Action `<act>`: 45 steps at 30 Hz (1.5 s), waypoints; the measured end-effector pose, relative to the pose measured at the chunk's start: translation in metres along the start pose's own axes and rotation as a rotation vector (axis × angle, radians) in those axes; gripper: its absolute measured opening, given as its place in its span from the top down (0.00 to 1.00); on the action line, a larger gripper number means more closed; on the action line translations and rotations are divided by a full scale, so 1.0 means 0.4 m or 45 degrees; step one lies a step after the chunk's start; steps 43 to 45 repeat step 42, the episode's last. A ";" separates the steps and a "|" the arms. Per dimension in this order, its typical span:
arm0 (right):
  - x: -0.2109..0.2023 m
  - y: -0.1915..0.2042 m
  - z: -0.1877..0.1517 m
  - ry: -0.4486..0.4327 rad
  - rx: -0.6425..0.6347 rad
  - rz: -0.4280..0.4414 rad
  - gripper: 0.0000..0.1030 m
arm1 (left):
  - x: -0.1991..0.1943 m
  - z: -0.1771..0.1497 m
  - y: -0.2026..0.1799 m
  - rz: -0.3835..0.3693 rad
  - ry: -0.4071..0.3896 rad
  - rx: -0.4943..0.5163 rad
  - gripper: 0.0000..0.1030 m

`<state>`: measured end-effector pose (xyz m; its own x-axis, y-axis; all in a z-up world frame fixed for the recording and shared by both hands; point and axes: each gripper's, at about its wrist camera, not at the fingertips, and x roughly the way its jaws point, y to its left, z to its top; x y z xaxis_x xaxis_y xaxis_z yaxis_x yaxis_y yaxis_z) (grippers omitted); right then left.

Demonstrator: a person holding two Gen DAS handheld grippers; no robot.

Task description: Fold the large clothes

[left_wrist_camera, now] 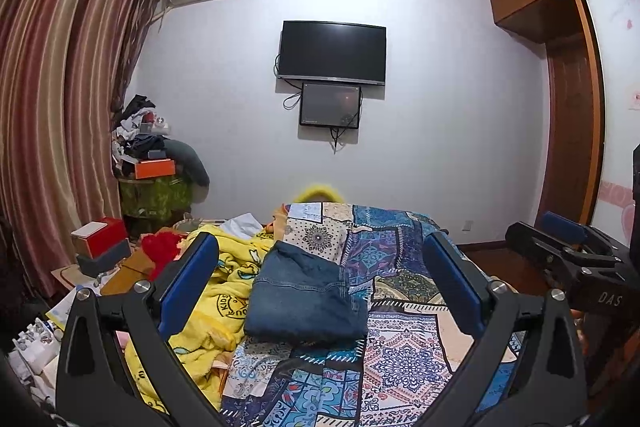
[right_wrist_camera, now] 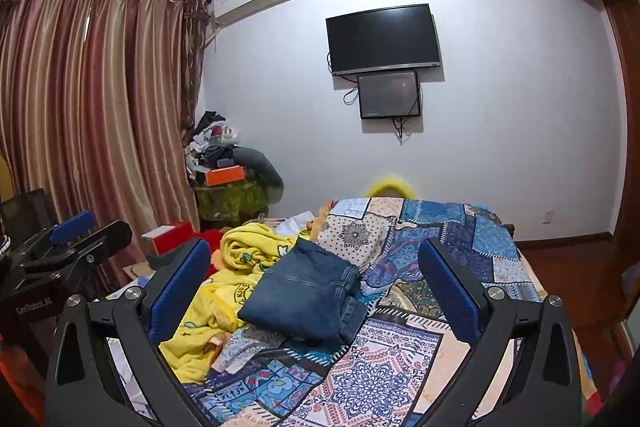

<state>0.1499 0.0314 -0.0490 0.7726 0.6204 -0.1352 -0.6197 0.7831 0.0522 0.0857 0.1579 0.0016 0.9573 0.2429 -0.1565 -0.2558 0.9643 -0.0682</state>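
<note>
A pair of blue jeans (left_wrist_camera: 306, 297) lies folded into a compact rectangle on the patchwork bedspread (left_wrist_camera: 400, 351). It also shows in the right wrist view (right_wrist_camera: 304, 293). My left gripper (left_wrist_camera: 320, 279) is open and empty, held above the bed with the jeans between and beyond its fingers. My right gripper (right_wrist_camera: 316, 279) is open and empty, also above the bed short of the jeans. The right gripper shows at the right edge of the left wrist view (left_wrist_camera: 568, 247), and the left gripper at the left edge of the right wrist view (right_wrist_camera: 72, 239).
A crumpled yellow blanket (left_wrist_camera: 224, 287) lies on the bed left of the jeans. Boxes (left_wrist_camera: 100, 245) and a heap of clutter (left_wrist_camera: 148, 147) stand at the left by the curtains (left_wrist_camera: 60, 107). A TV (left_wrist_camera: 332, 53) hangs on the far wall. A wooden wardrobe (left_wrist_camera: 572, 107) is at the right.
</note>
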 end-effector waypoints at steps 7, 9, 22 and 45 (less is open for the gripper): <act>-0.005 0.004 0.003 0.000 -0.005 0.004 0.00 | -0.004 0.001 0.001 -0.007 0.005 0.004 0.01; -0.007 0.005 0.002 0.001 -0.004 0.005 0.00 | -0.004 0.002 0.001 -0.011 0.007 0.001 0.01; -0.016 0.006 0.003 -0.009 -0.003 -0.005 0.00 | 0.010 0.005 0.008 -0.060 0.044 -0.010 0.01; 0.006 0.000 -0.005 0.012 0.009 -0.008 0.00 | 0.020 -0.003 0.016 -0.079 0.069 -0.004 0.00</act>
